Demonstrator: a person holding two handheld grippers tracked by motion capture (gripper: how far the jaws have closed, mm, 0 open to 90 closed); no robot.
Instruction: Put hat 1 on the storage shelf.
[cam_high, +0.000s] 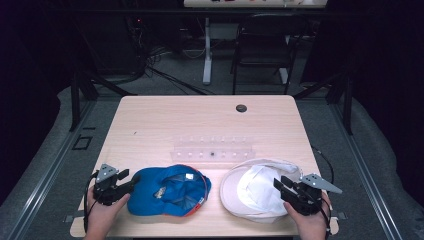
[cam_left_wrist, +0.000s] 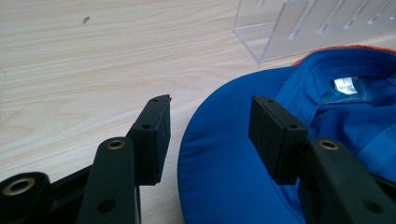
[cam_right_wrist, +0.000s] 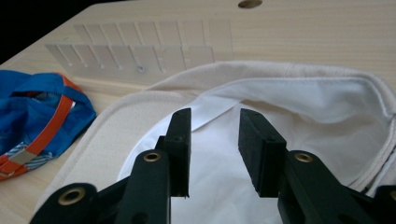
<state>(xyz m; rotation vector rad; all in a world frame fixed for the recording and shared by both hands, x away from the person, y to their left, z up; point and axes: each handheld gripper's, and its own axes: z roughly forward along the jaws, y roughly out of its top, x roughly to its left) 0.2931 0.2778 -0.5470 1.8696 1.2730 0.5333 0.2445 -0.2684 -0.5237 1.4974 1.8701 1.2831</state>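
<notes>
A blue cap (cam_high: 169, 191) with orange trim lies upside down at the front left of the table, its brim pointing left. My left gripper (cam_high: 131, 184) stands open at that brim. In the left gripper view its jaws (cam_left_wrist: 210, 119) straddle the brim's edge (cam_left_wrist: 219, 177), one pad over bare wood and one over blue cloth, and neither presses. A white cap (cam_high: 260, 190) lies upside down at the front right. My right gripper (cam_high: 280, 184) is open over its near side, jaws (cam_right_wrist: 215, 123) apart above the white lining (cam_right_wrist: 303, 107).
A clear acrylic slotted rack (cam_high: 212, 149) sits mid-table just behind both caps. The wooden table (cam_high: 165, 120) has a cable hole (cam_high: 241, 108) near its far edge. A dark chair (cam_high: 262, 45) and a desk leg stand beyond the table.
</notes>
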